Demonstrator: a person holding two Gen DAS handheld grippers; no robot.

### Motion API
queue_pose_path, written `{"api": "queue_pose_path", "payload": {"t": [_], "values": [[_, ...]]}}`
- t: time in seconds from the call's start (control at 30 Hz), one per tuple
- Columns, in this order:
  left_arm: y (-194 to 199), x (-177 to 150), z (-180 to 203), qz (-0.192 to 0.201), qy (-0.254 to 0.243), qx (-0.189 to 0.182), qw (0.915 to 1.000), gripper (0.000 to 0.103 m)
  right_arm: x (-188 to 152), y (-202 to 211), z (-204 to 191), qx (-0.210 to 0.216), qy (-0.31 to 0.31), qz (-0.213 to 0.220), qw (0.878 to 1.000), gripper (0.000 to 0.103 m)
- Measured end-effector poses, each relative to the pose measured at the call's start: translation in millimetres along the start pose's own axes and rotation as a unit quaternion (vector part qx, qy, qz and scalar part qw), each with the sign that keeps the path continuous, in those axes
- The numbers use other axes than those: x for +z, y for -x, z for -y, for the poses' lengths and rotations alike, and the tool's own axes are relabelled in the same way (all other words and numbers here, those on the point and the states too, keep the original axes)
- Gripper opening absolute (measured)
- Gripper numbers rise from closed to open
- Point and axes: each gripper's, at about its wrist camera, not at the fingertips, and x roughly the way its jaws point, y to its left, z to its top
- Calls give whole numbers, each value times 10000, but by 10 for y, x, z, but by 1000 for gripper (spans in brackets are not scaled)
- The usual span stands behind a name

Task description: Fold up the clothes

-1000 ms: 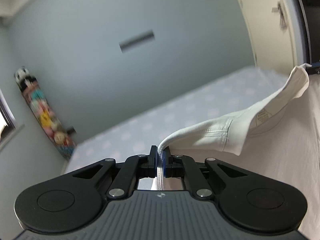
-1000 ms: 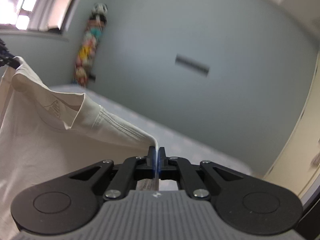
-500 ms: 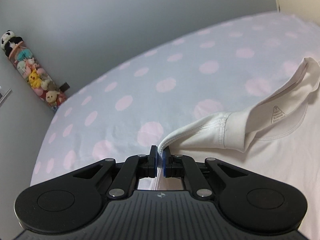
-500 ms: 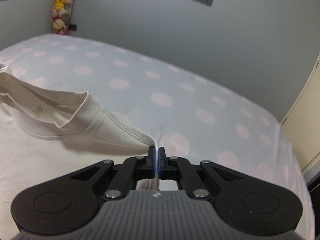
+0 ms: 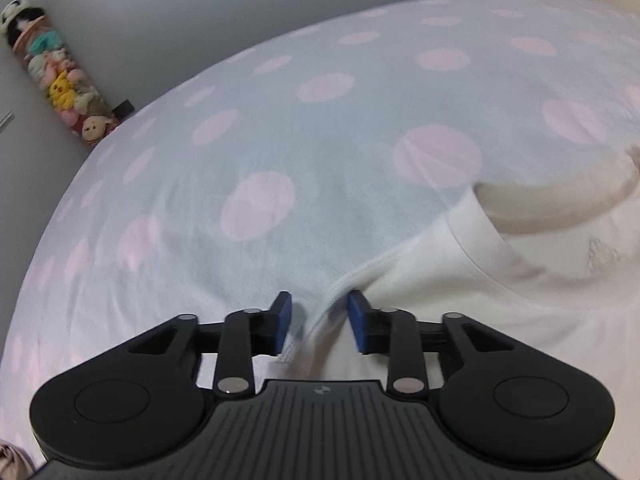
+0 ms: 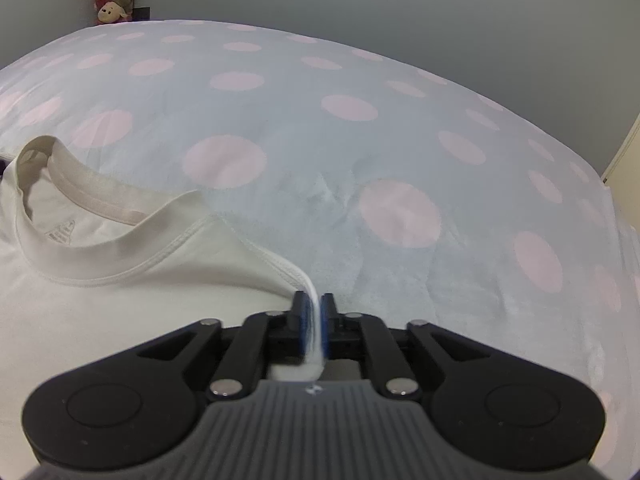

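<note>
Lying flat on the bed, the white cotton T-shirt point(image 5: 500, 320) is spread with its ribbed round collar point(image 6: 100, 196) pointing toward the far grey wall point(image 6: 400, 8). Under it is a pale blue bedspread with large pink dots point(image 5: 320, 140), soft and a little rumpled near the shoulder seams.

On the left, the black hand-held gripper with blue pads point(image 5: 320, 320) has its jaws parting. The shirt's stitched shoulder edge point(image 5: 316, 320) runs up through the gap, and neither pad presses on it; daylight shows on both sides of the cloth. So that side has let go, with the fabric merely lying between the fingers.

On the right, the matching black hand-held gripper point(image 6: 314, 320) stands much narrower, its jaws just starting to open. A thin fold of the shirt's other shoulder still stands upright between the blue pads point(image 6: 306, 320), which look to be touching it on both sides, so the cloth seems pinched there for now.

A small printed triangle label point(image 6: 60, 234) shows inside the neck. In the corner beyond the bed a tall hanging strip of small plush toys point(image 5: 60, 76) leans against the wall, a yellow one among them. The collar region in the left view is blurred.
</note>
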Motion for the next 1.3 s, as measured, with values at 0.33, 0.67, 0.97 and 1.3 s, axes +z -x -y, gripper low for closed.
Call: {"api": "queue_pose_path", "payload": {"t": [0.33,0.67,0.97,1.3], "values": [[571,-172,-683,629,596,-250,9959,46,-327,692,604,307,-1234,486,9907,40],[1213,-1138,-947,104,1059,-345,9937,46,-1135,1531,626,760,-1622,78,9838,38],[1729,-2120,-619,-185,1236,-413,9913,46,-1720,1895,515,1189,-2322,-44,9654,36],[2205,-2915,-326,-228,2040,-197,9785,46,-1431,1828,158,912,-1956,-140,9763,36]]}}
